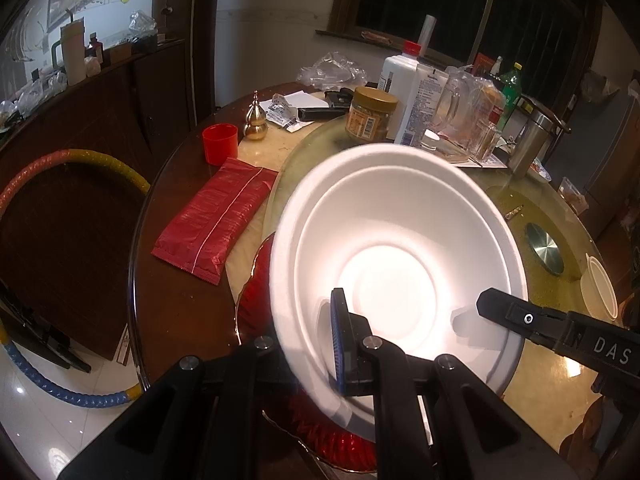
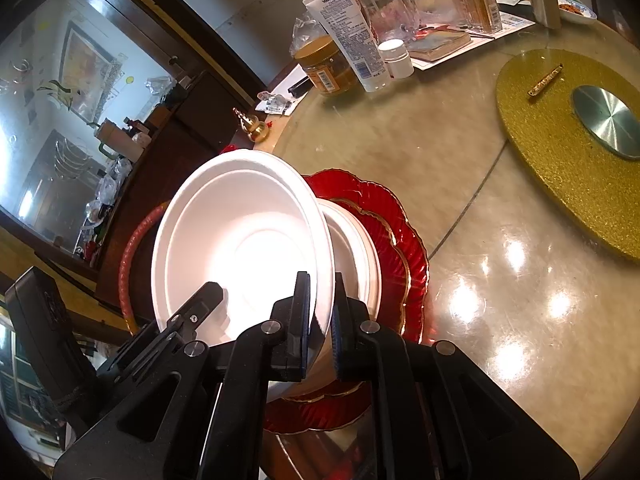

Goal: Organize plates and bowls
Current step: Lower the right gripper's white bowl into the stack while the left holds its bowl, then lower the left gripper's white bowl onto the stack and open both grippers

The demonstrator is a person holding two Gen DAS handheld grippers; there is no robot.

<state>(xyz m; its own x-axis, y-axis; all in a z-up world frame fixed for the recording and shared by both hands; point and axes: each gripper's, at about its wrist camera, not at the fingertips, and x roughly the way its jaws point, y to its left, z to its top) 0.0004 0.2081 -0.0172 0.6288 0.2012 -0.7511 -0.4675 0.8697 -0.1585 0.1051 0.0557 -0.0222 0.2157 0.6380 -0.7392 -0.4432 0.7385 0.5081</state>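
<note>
A white foam bowl (image 1: 396,248) is held tilted above a stack of red gold-rimmed plates (image 1: 256,292). My left gripper (image 1: 316,344) is shut on the bowl's near rim, one pad inside the bowl. My right gripper (image 2: 322,312) is shut on the same bowl (image 2: 240,240) at its right rim; its finger (image 1: 520,316) shows in the left wrist view. A second white bowl (image 2: 352,248) sits on the red plates (image 2: 392,232) just beneath and to the right of the held one.
A round table with a glass turntable (image 2: 460,152) holds a peanut-butter jar (image 1: 370,114), bottles, a glass jug (image 1: 460,108), a red cup (image 1: 219,143), a red packet (image 1: 216,216), a brass gourd (image 1: 256,118) and a gold disc (image 2: 560,152). A small white bowl (image 1: 598,292) stands at the right.
</note>
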